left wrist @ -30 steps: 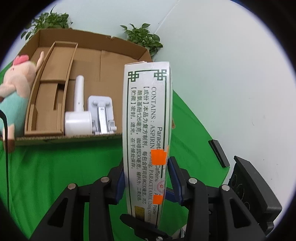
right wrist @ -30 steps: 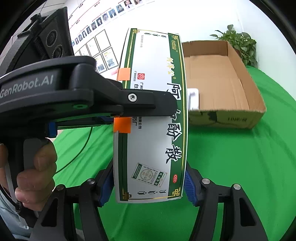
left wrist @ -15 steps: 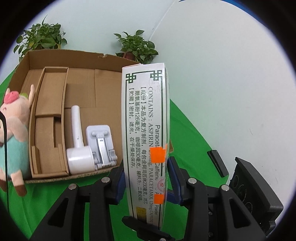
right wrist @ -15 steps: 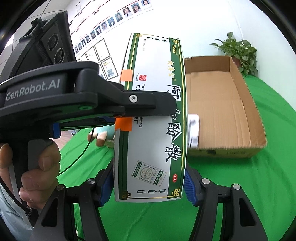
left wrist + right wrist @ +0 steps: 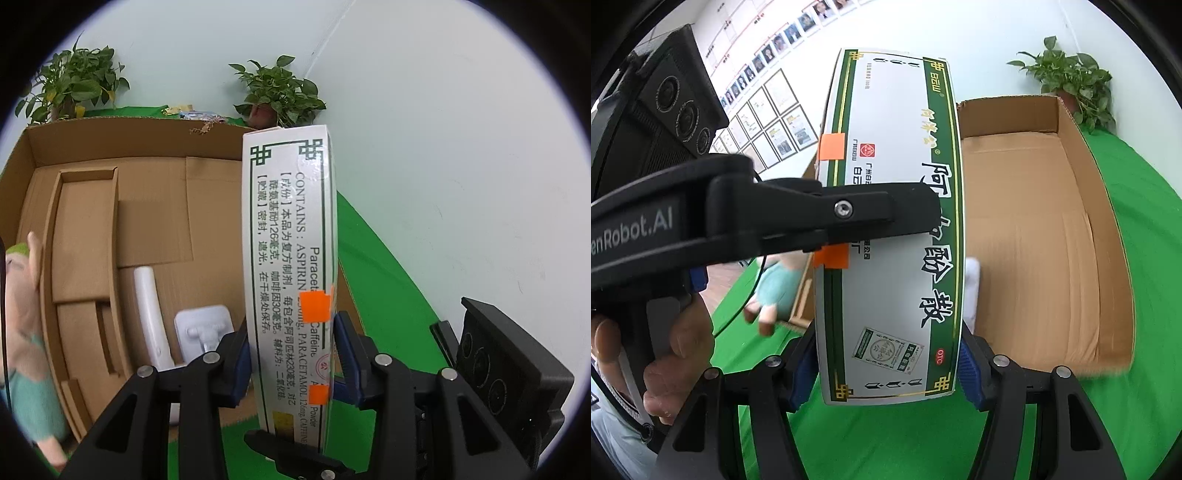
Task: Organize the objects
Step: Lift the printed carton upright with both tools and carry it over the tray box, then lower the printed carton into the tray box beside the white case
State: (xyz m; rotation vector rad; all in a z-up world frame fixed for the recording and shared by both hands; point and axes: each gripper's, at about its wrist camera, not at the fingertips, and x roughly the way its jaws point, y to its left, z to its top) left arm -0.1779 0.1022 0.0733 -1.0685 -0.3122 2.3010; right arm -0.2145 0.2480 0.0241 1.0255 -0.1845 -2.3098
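Both grippers hold one white-and-green medicine box (image 5: 291,258) in the air above the green-covered worktop (image 5: 1145,221), just in front of an open cardboard box (image 5: 1034,240).

The left gripper (image 5: 291,365) has its jaws pinching the box across its narrow printed side, the blue pads (image 5: 242,363) pressed flat against both faces. In the right wrist view this gripper's black arm crosses the broad front of the box, and the hand (image 5: 650,354) that grips its handle shows at the lower left.

The right gripper (image 5: 886,373) clamps the same box across its wider face — its jaws stand farther apart, the blue pads (image 5: 971,369) tight against the two long edges near the lower end. Orange tape squares (image 5: 832,146) mark the box's edge.

Inside the cardboard box lie a white handheld device (image 5: 153,317) and a white stand (image 5: 203,326), side by side near the front wall, beside a cardboard insert (image 5: 81,266) at the left. A plush toy (image 5: 22,317) in a teal garment leans at the carton's left outer wall. Two potted plants (image 5: 280,92) stand behind the carton against the pale wall.
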